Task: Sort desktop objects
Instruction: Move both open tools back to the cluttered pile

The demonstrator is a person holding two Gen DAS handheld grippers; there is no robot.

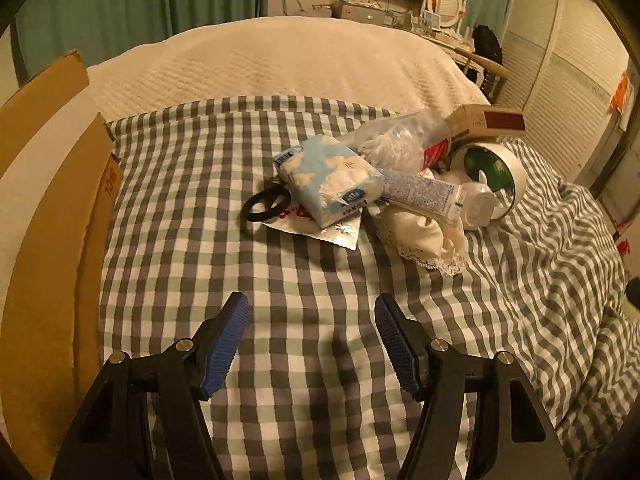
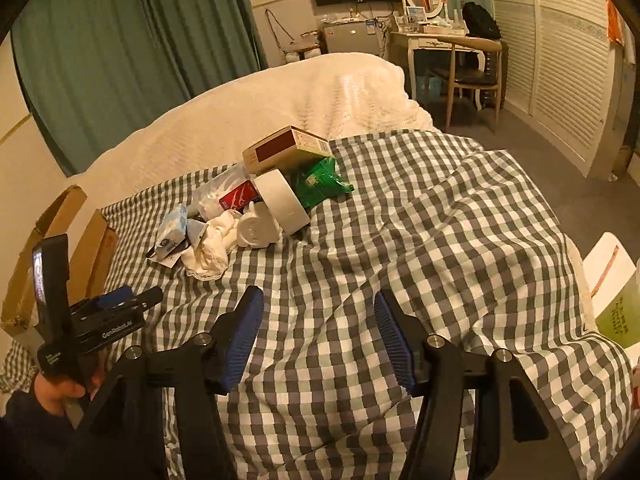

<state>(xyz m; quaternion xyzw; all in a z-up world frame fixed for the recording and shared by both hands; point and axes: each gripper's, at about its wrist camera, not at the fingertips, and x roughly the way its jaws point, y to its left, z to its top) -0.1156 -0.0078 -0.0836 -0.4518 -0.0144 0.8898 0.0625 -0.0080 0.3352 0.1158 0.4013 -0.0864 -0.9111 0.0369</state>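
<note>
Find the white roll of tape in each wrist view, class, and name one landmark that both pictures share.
Left wrist view: the white roll of tape lies right of centre, at the pile's right end.
Right wrist view: it lies above centre, left of middle.
Shared landmark: the brown box with the dark red face just behind it.

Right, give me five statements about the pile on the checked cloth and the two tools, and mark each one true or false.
1. Both the left tool and the right tool are open with nothing between their fingers. True.
2. The black hair ties lie at the left edge of the pile in the left wrist view. True.
3. The tissue pack is held in the left tool. False: it lies in the pile on the checked cloth.
4. The roll of white tape lies flat, away from the pile. False: it is tilted within the pile.
5. The small carton sits at the near edge of the pile. False: it is at the far side.
</note>
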